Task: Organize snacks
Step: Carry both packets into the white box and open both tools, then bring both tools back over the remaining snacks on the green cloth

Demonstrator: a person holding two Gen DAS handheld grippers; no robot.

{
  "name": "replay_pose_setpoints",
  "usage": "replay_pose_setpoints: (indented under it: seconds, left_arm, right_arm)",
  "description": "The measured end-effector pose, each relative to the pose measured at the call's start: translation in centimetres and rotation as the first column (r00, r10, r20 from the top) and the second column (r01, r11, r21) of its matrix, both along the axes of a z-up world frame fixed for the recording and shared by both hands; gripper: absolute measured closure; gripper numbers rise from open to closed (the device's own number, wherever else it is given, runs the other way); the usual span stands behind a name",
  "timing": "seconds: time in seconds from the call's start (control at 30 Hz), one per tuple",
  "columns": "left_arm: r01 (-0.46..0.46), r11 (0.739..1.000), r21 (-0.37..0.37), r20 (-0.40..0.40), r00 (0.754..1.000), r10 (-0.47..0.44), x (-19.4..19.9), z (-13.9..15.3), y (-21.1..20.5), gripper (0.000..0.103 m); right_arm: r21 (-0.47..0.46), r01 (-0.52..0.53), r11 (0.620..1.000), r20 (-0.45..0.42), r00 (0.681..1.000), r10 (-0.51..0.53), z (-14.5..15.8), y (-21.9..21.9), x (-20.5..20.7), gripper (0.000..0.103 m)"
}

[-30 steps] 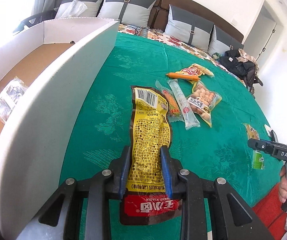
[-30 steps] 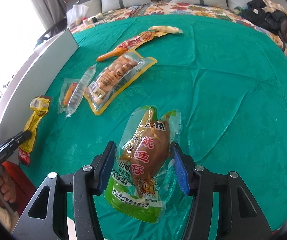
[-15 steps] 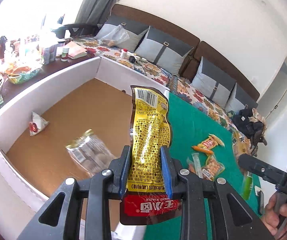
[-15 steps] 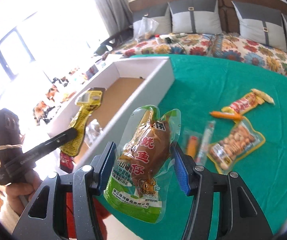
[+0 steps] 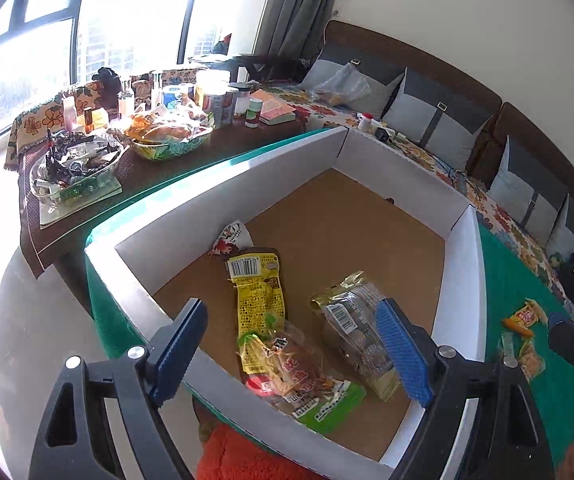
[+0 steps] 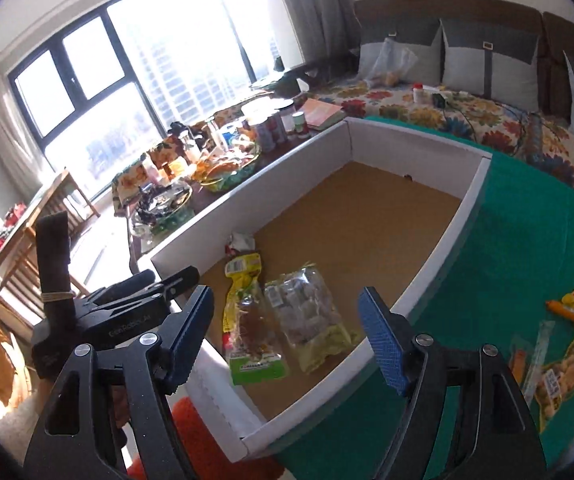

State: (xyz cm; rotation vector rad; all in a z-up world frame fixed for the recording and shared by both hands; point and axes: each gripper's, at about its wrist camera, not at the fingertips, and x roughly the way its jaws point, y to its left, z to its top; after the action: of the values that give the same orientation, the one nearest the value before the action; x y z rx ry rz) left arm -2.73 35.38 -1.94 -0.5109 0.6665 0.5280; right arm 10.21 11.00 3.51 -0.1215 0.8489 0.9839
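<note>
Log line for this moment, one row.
left gripper: just opened, empty | right gripper: just opened, empty | yellow packet and green pouch: in white box | more snacks: on green cloth

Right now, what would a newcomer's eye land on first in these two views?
The big white box with its brown floor fills both views, and a yellow packet lies in it under a green-edged packet, beside a clear bag. Both open grippers, left gripper and right gripper, frame them; more snacks wait on the green cloth.
</note>
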Motion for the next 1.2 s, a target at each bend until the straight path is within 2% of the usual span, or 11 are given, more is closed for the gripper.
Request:
replay_pose_setpoints:
  seconds: [0.1, 0.2, 0.33, 0.4, 0.47, 0.57, 0.7, 0.83, 0.97, 1.07, 1.2]
  left_arm:
    - [0.102, 0.995, -0.014, 0.026, 0.995, -0.101, 1.5, 1.0, -4.0, 0.018]
    - [0.253, 0.967, 0.036, 0.04, 0.966, -0.254, 3.3, 2.7, -9.9, 0.017]
    - [0.469, 0.882, 0.046, 0.014, 0.882, -0.47, 5.9, 2.5, -18.6, 0.012]
    - [0.552, 0.834, 0.015, -0.026, 0.834, -0.552, 7.4, 0.9, -22.7, 0.012]
    - [0.611, 0.792, -0.004, -0.076, 0.789, -0.609, 8.8, -1.2, -26.3, 0.012]
    - [0.64, 0.769, -0.004, -0.169, 0.757, -0.631, 10.8, -4.8, -30.0, 0.012]
    - [0.644, 0.765, 0.022, -0.258, 0.743, -0.618, 12.6, -8.1, -32.1, 0.012]
    - [0.617, 0.787, 0.013, -0.288, 0.756, -0.588, 12.8, -10.0, -31.6, 0.012]
    - [0.61, 0.79, 0.066, -0.311, 0.765, -0.565, 12.5, -10.2, -31.3, 0.012]
    - [0.603, 0.793, 0.079, -0.311, 0.771, -0.556, 12.2, -10.6, -31.1, 0.002]
    - [0.608, 0.789, 0.089, -0.299, 0.772, -0.561, 11.9, -10.9, -30.9, 0.0]
  right_arm:
    - [-0.078, 0.123, 0.989, 0.026, 0.992, -0.121, -3.1, -5.6, 1.8, 0.025]
    - [-0.2, 0.264, 0.943, 0.058, 0.964, -0.258, -7.5, -13.2, 3.0, 0.025]
    - [-0.335, 0.46, 0.822, 0.141, 0.887, -0.439, -11.9, -23.6, 3.4, 0.025]
    - [-0.336, 0.551, 0.764, 0.15, 0.832, -0.534, -12.8, -28.3, 3.2, 0.025]
    - [-0.308, 0.617, 0.724, 0.135, 0.782, -0.609, -13.2, -31.8, 2.7, 0.025]
    - [-0.295, 0.662, 0.689, 0.123, 0.741, -0.66, -13.8, -34.4, 2.0, 0.025]
    - [-0.306, 0.651, 0.694, 0.15, 0.753, -0.641, -14.5, -34.7, 2.1, 0.024]
    - [-0.295, 0.652, 0.698, 0.186, 0.756, -0.628, -15.0, -34.5, 2.7, 0.019]
    - [-0.275, 0.667, 0.693, 0.139, 0.74, -0.658, -15.4, -35.4, 3.1, 0.012]
    - [-0.276, 0.668, 0.692, 0.142, 0.74, -0.658, -15.5, -35.3, 3.1, 0.011]
    - [-0.274, 0.666, 0.693, 0.14, 0.741, -0.657, -15.5, -35.4, 3.0, 0.01]
